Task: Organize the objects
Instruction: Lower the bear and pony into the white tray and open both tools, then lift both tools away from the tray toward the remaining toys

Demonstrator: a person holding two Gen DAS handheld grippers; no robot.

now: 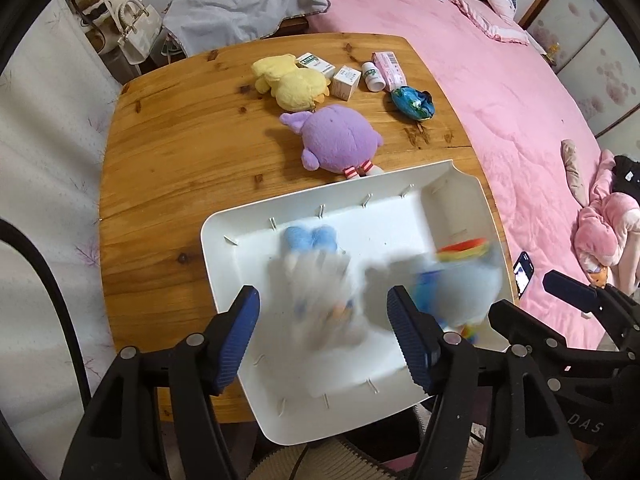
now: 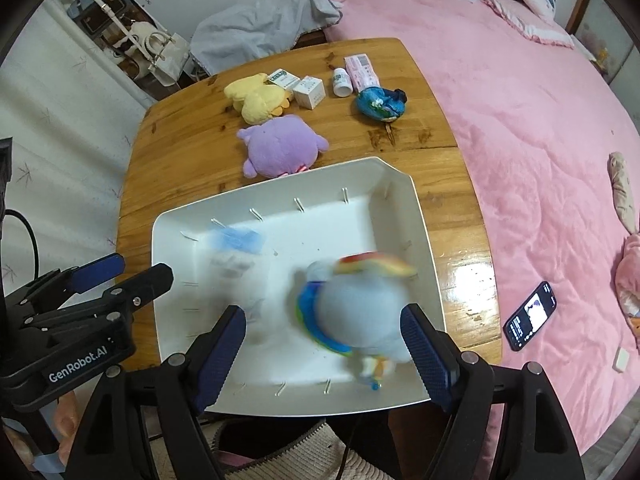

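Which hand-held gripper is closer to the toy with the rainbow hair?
Right. The right hand-held gripper hangs over the rainbow-haired plush in the white bin. The left hand-held gripper is beside it, over the blurry white-and-blue plush.

The wooden table (image 1: 168, 152) carries a white tray (image 1: 304, 204) right under the tongs; beyond it lie a purple plush (image 1: 336, 140), yellow plush (image 1: 296, 84), three boxes (small ones), a bottle (image 1: 373, 77) and a blue toy (image 1: 412, 103)

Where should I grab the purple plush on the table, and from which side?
Grip the purple plush across its round body, coming straight down from above. It lies flat on the table; its ears and feet look too small for a sure hold.
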